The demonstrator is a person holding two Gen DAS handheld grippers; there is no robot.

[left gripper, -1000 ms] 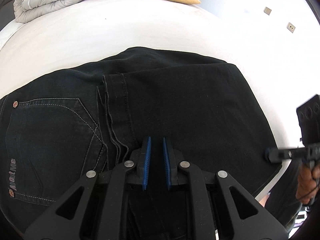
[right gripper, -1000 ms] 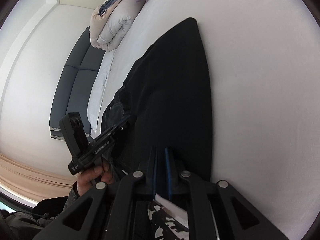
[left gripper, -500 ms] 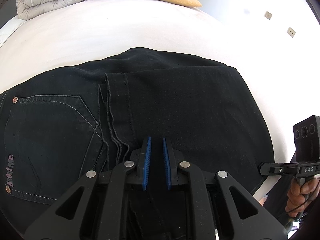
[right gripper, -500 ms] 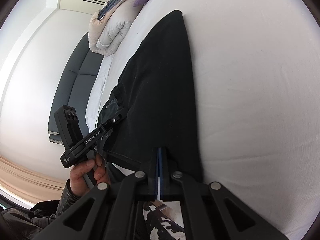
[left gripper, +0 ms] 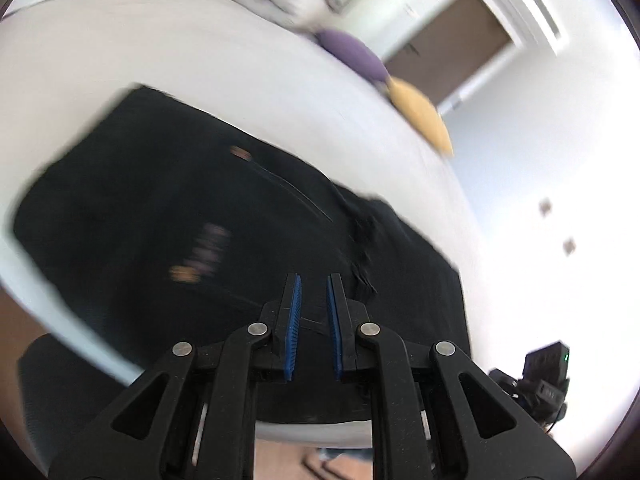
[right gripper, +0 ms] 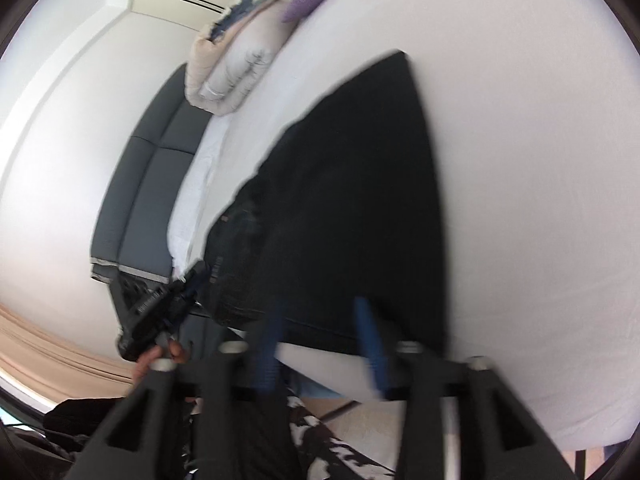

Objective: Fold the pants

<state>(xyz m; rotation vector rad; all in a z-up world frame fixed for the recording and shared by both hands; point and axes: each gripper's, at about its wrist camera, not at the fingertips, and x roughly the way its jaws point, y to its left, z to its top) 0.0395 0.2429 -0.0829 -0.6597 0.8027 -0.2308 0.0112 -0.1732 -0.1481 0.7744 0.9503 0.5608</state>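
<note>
We see the left gripper (left gripper: pixel 312 292) with its blue pads a narrow gap apart and nothing between them, tilted over the near edge of the folded black pants (left gripper: pixel 224 240), which lie ahead on the white bed (left gripper: pixel 200 48). The right gripper (right gripper: pixel 320 316) is spread wide, empty, just before the pants' near hem. Blur makes the pants' label unreadable.

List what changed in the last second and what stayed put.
The right gripper, shut half a second ago, has opened wide at the near edge of the pants, with nothing between its fingers. The left gripper swung over the pants, jaws still slightly apart and empty; its view is now blurred and tilted. The pants stay folded flat on the bed; the pillows are unmoved.
</note>
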